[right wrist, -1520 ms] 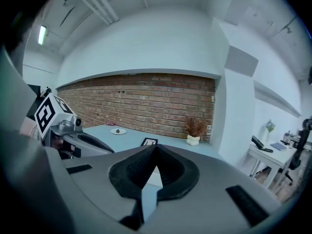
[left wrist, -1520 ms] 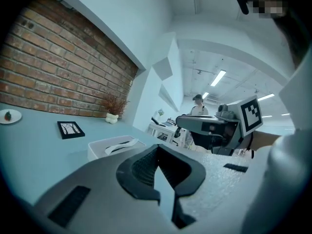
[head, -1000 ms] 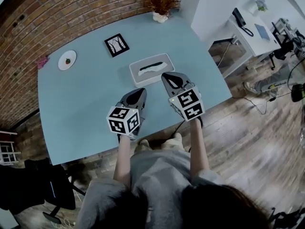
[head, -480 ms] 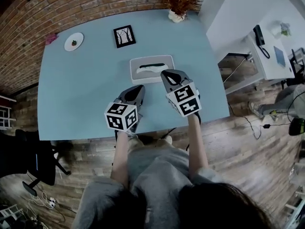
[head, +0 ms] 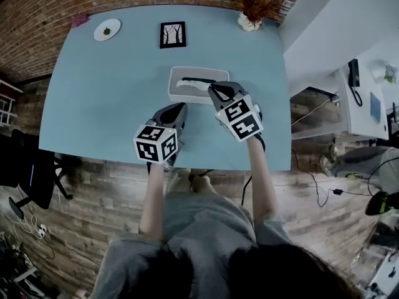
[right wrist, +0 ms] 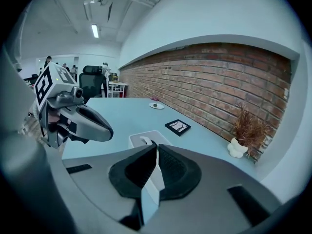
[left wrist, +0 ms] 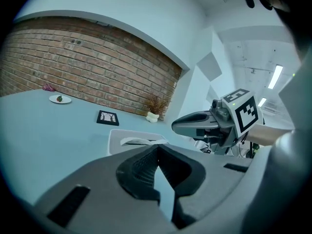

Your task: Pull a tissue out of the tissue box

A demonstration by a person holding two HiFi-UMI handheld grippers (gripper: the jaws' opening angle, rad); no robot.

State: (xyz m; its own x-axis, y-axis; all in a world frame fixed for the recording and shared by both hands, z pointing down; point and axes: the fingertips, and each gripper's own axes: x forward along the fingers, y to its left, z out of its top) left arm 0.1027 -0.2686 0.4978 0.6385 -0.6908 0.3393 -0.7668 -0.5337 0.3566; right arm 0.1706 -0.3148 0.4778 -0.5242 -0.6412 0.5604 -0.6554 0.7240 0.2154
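The pale grey tissue box [head: 187, 93] lies flat on the blue table [head: 106, 98]. A white tissue [head: 189, 81] pokes from its dark slot. My right gripper [head: 212, 88] hangs over the box's near right part, jaws shut with nothing between them. My left gripper [head: 181, 107] is just short of the box's near edge, also shut and empty. The left gripper view shows the box [left wrist: 117, 141] and tissue [left wrist: 142, 141] beyond the left gripper [left wrist: 157, 149], with the right gripper [left wrist: 176, 126] to the right. The right gripper view has the box [right wrist: 139, 140] just past the right gripper [right wrist: 156, 144].
A black-framed picture [head: 173, 34], a small white plate [head: 107, 30] and a dried plant in a white vase [head: 252, 8] stand at the table's far side by the brick wall. A white desk with a phone [head: 353, 73] is to the right. A black chair [head: 25, 167] stands left.
Both grippers have moved forward toward the tissue box. The right tip now overlaps the box's near right part. The head view has swung, so the table sits squarer in frame.
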